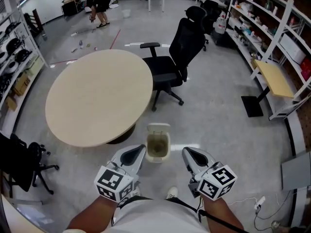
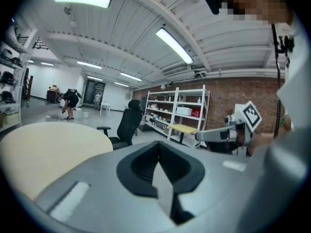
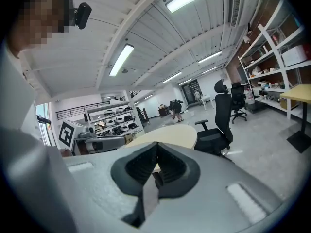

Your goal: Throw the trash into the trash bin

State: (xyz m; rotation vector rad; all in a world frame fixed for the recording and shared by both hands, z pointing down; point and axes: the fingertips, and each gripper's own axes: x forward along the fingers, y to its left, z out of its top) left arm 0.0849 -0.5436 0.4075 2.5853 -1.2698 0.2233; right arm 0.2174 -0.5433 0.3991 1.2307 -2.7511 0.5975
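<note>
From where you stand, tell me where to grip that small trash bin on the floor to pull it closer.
Take the trash bin by its near rim, probably coming down from above on your side. Its lid is flipped open at the far edge and blocks that side, while the near wall looks thin and bare. The right gripper is shut, so open it first.

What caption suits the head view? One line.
Left hand-held gripper and right hand-held gripper, both shut, near a trash bin by a round table.
</note>
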